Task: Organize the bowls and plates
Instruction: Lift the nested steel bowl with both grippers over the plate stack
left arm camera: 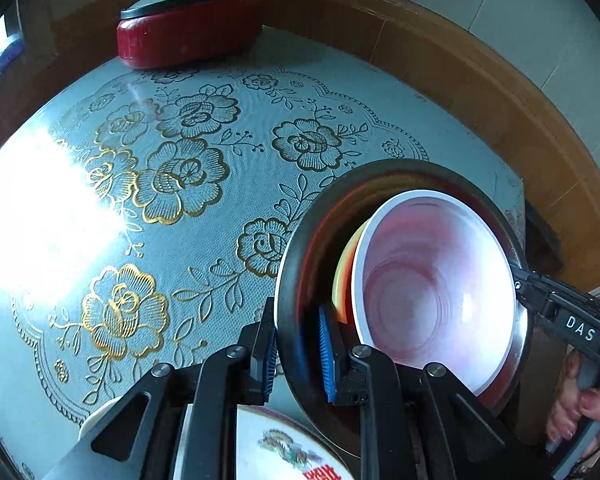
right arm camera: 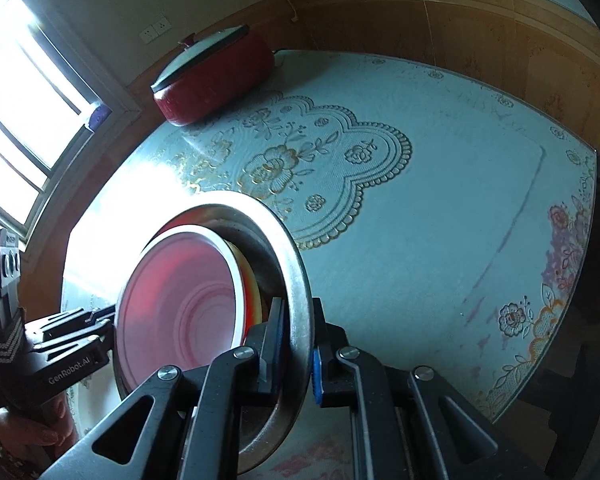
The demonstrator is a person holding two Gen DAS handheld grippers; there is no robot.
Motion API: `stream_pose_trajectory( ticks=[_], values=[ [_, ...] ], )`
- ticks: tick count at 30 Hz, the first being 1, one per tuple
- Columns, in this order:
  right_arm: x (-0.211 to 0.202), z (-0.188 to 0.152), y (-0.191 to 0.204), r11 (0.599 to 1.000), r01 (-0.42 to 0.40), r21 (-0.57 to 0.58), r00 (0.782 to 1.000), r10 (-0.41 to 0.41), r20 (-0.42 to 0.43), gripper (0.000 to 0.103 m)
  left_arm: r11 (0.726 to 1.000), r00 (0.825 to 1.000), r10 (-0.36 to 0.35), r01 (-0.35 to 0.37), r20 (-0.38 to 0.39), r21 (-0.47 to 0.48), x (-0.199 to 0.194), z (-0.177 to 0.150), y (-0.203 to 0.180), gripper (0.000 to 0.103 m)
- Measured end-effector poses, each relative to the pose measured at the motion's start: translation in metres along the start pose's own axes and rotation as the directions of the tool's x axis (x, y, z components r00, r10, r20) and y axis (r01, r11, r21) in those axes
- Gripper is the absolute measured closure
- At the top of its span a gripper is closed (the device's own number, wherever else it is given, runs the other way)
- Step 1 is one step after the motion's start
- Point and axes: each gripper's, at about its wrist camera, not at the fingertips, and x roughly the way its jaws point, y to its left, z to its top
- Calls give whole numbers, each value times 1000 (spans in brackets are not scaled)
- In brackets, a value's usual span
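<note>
We record a metal basin (right arm camera: 298, 276) tilted on edge — rim pinched by our right gripper (right arm camera: 296, 354); pink bowl (right arm camera: 180, 304) nested inside; left gripper (right arm camera: 100, 320) at its far side.

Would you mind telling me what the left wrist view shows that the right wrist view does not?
Only the left wrist view shows a decorated white plate lying below the left gripper.

Only the right wrist view shows the window, a wall socket and the tablecloth's purple flower corner.

Both show the metal bowl tilted on edge, each gripper clamped on its rim from opposite sides, right gripper included, with a pink bowl nested inside, plus the red lidded pot on the floral tablecloth.
</note>
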Motion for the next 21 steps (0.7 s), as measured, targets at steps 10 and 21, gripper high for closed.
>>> stream_pose_trajectory(
  ticks=[10,21],
  values=[
    [-28,-6,46,995,-53,-84,998,54,13,93,998,998,11,-7,66,-64,-51,-30,22,85],
    [-31,-33,100,980,-112,-164,994,109,-26,93,987,992,73,-56,103,-151,-97,-80,68,85]
  ],
)
